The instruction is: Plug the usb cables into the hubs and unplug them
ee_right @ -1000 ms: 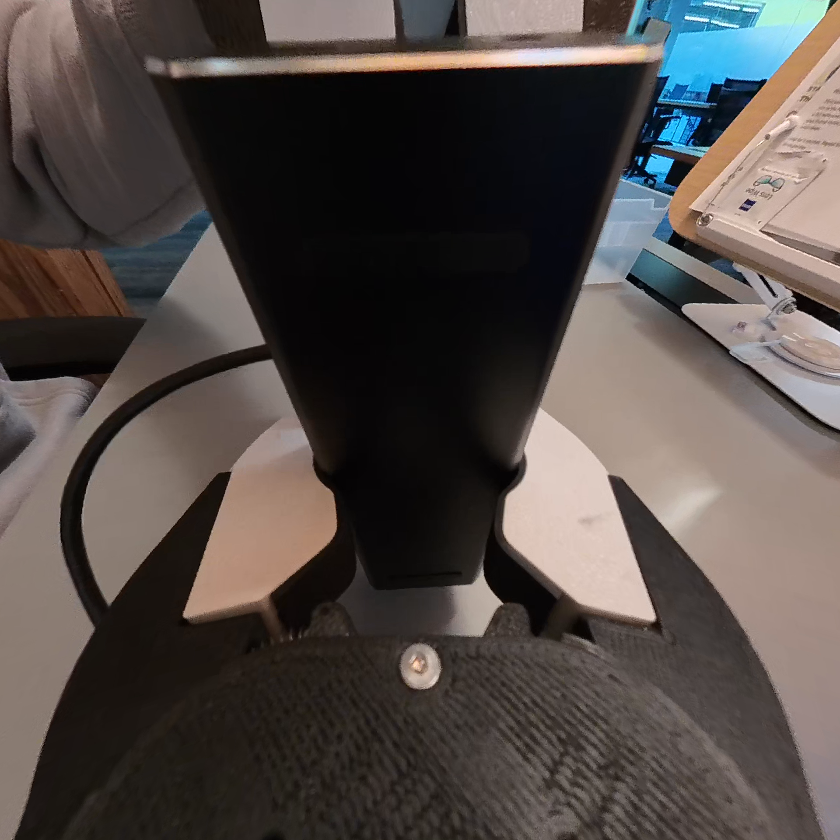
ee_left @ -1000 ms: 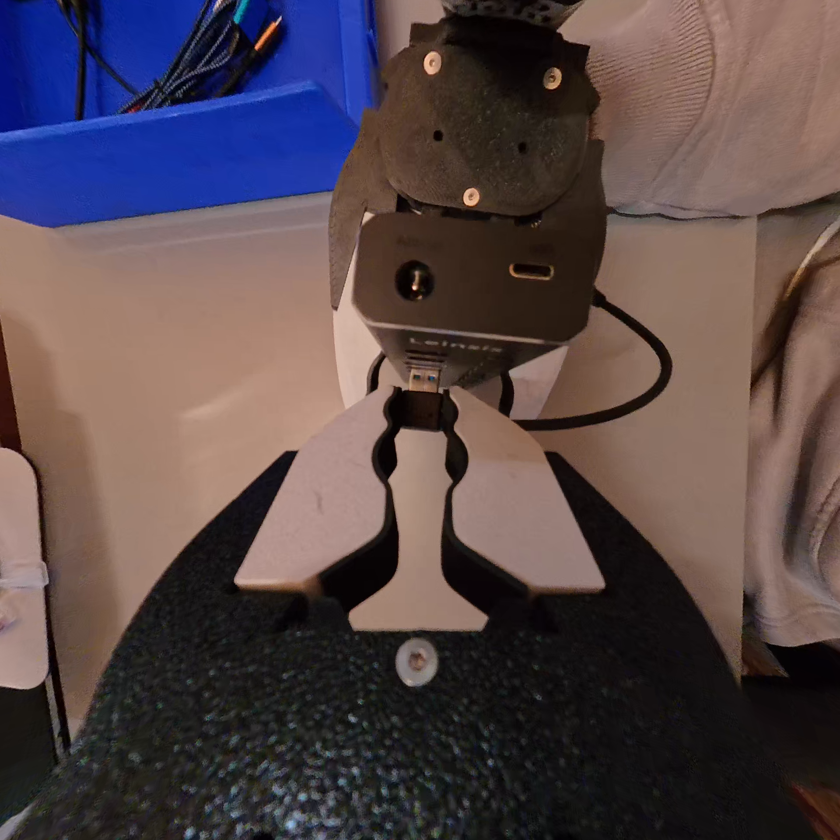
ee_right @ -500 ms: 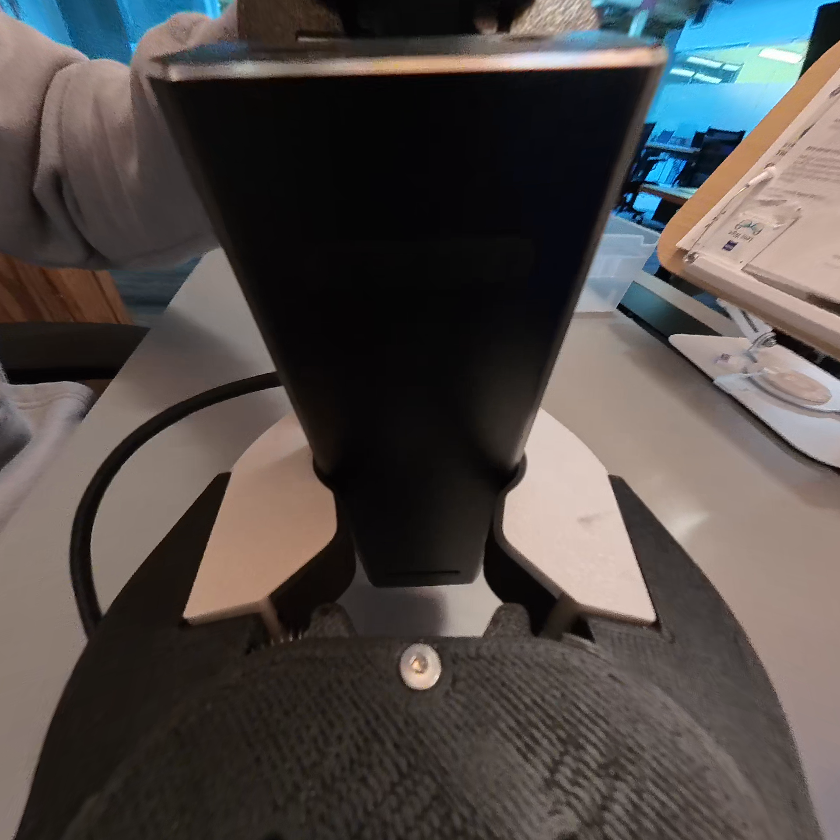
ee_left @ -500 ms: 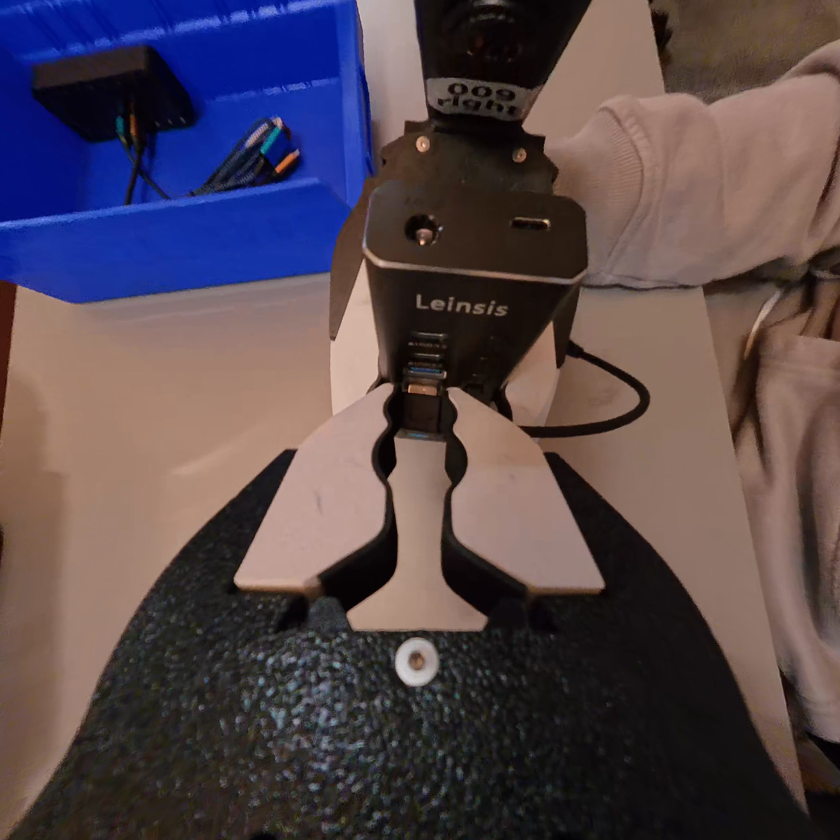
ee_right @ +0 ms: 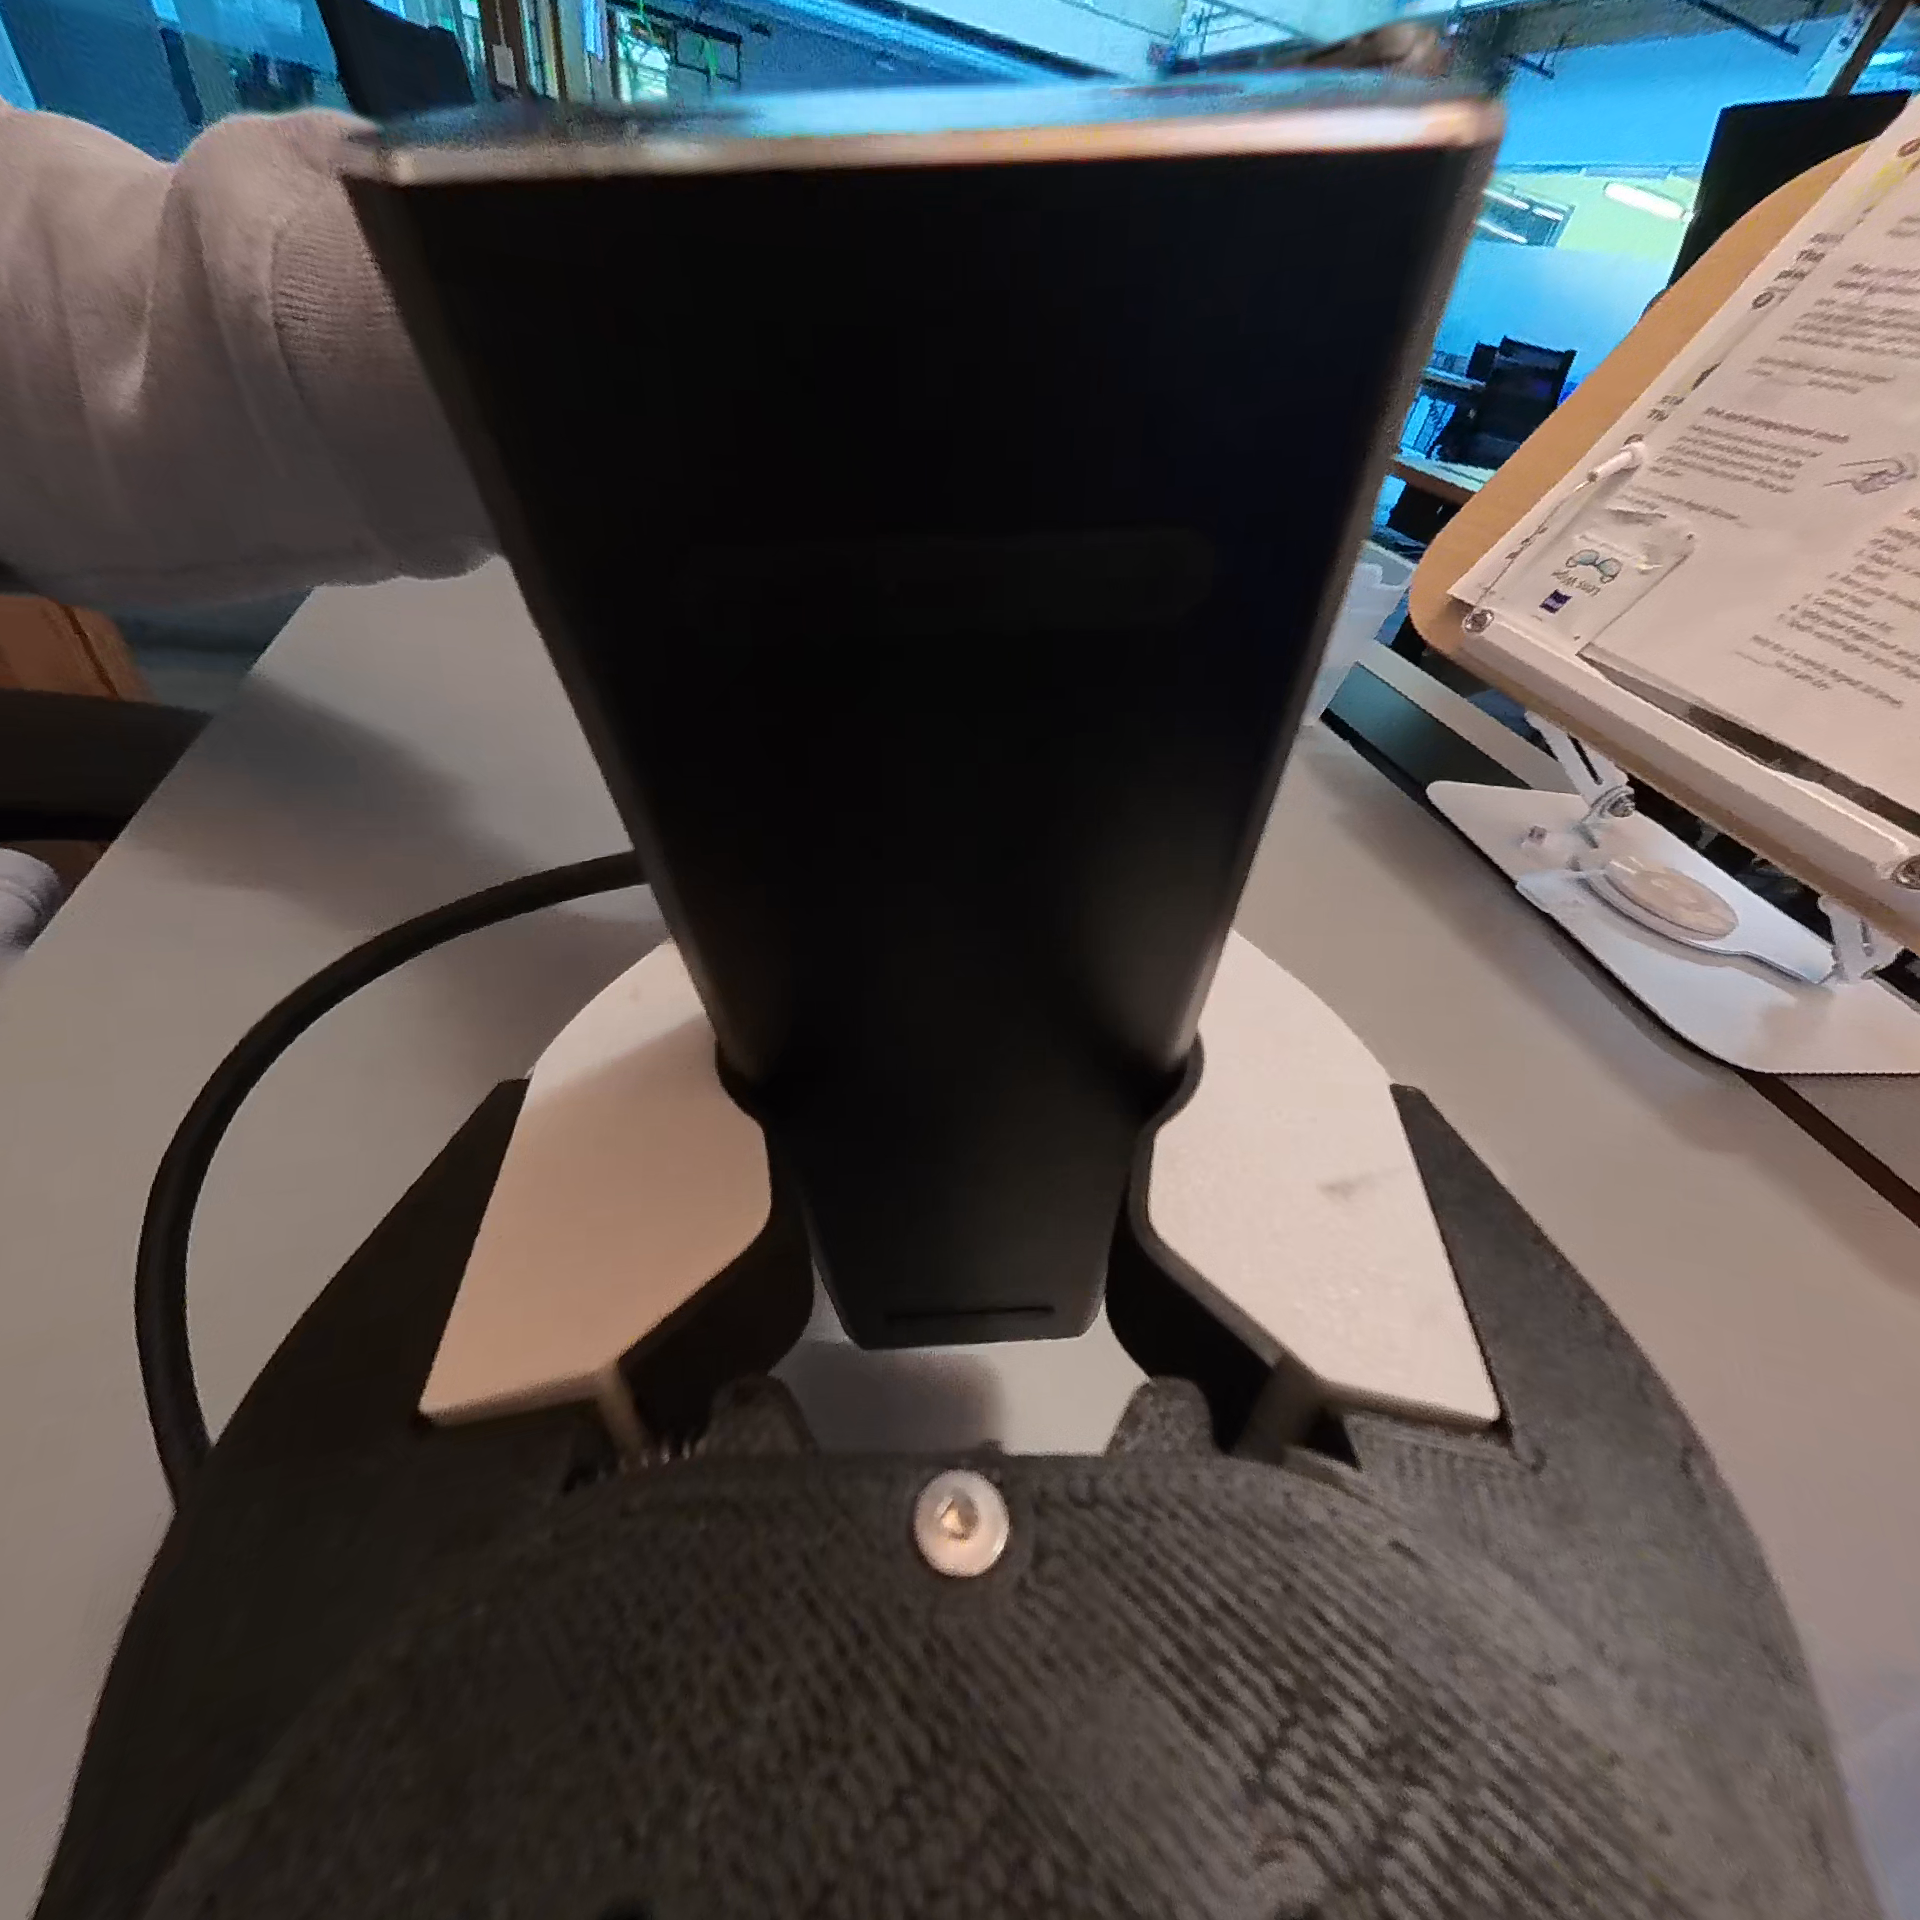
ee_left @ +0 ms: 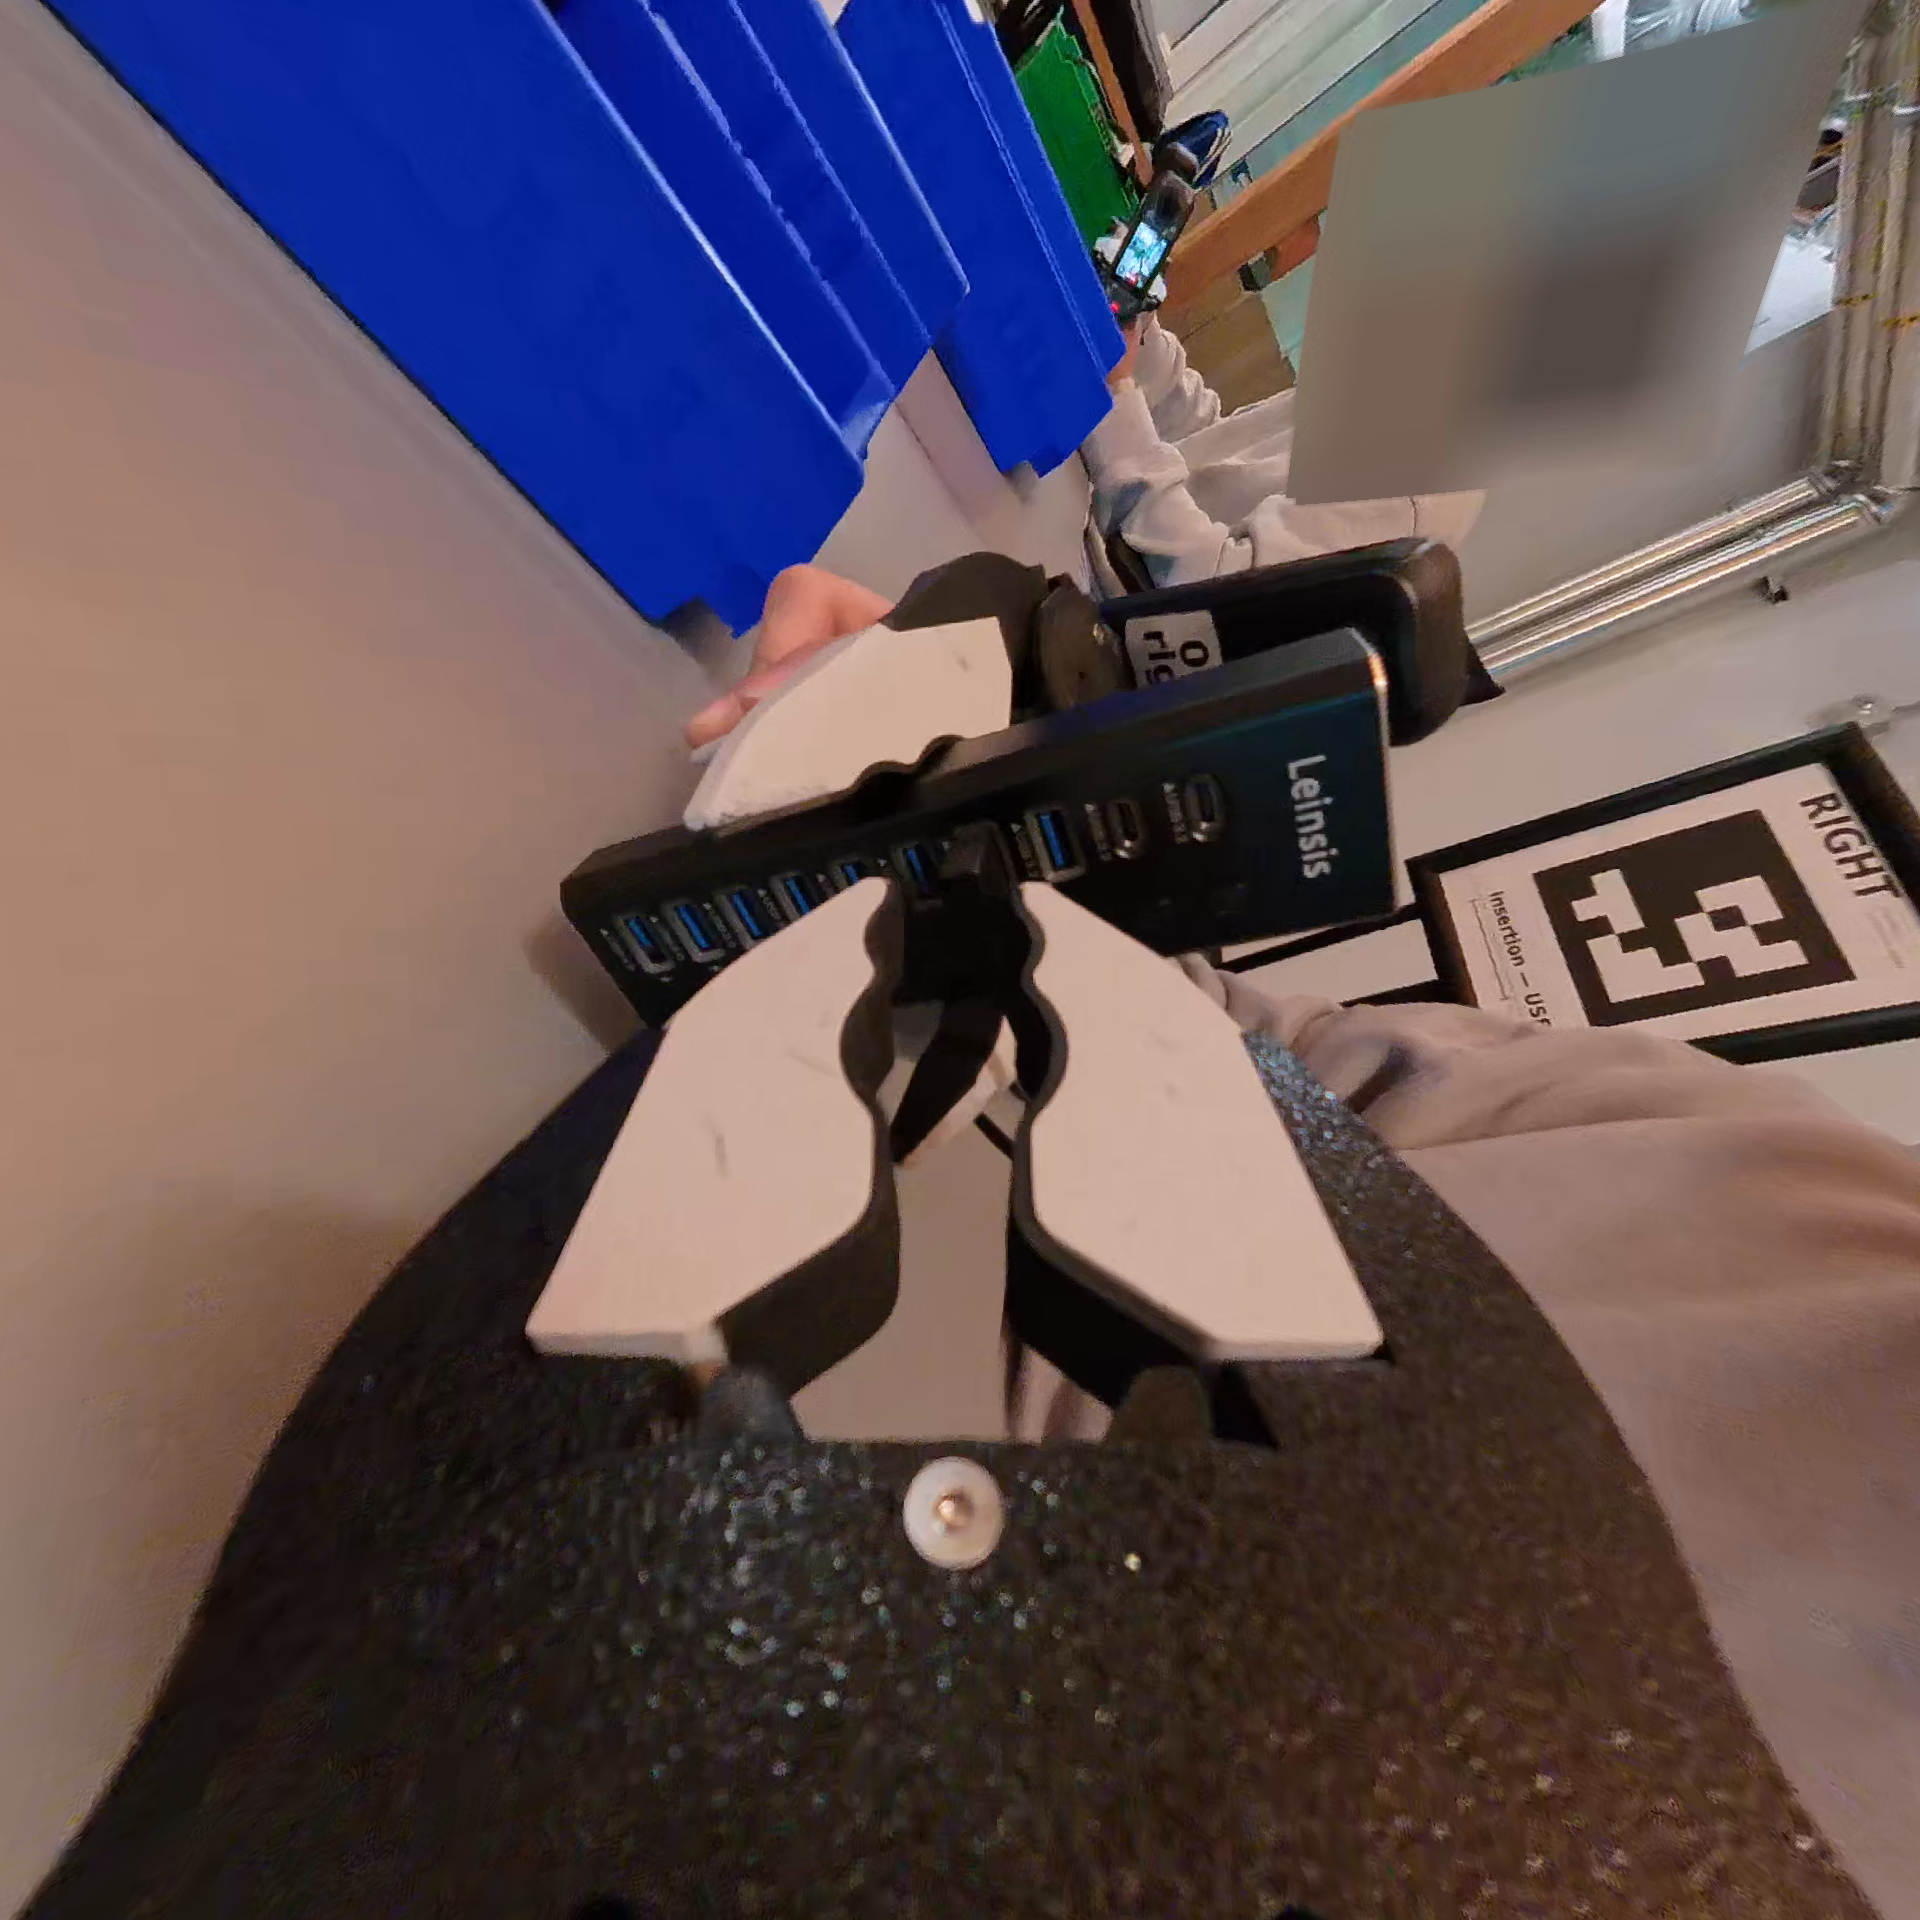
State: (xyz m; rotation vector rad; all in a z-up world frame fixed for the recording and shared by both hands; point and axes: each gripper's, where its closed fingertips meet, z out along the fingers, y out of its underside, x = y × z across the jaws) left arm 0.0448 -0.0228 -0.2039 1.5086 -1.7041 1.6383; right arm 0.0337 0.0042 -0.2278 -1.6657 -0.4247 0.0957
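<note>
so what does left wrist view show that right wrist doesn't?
Left wrist only: the hub's port face with its row of blue USB ports, the left tongs shut on a black USB plug at that row, blue bins, a framed marker card.

Right wrist only: the hub's plain back, a black cable looping on the table, a document stand.

Both: the black hub, clamped by the right tongs.

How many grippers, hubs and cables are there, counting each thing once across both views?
Grippers: 2, the left gripper and the right gripper
Hubs: 1, the black hub
Cables: 1, the black cable
Total: 4
</note>
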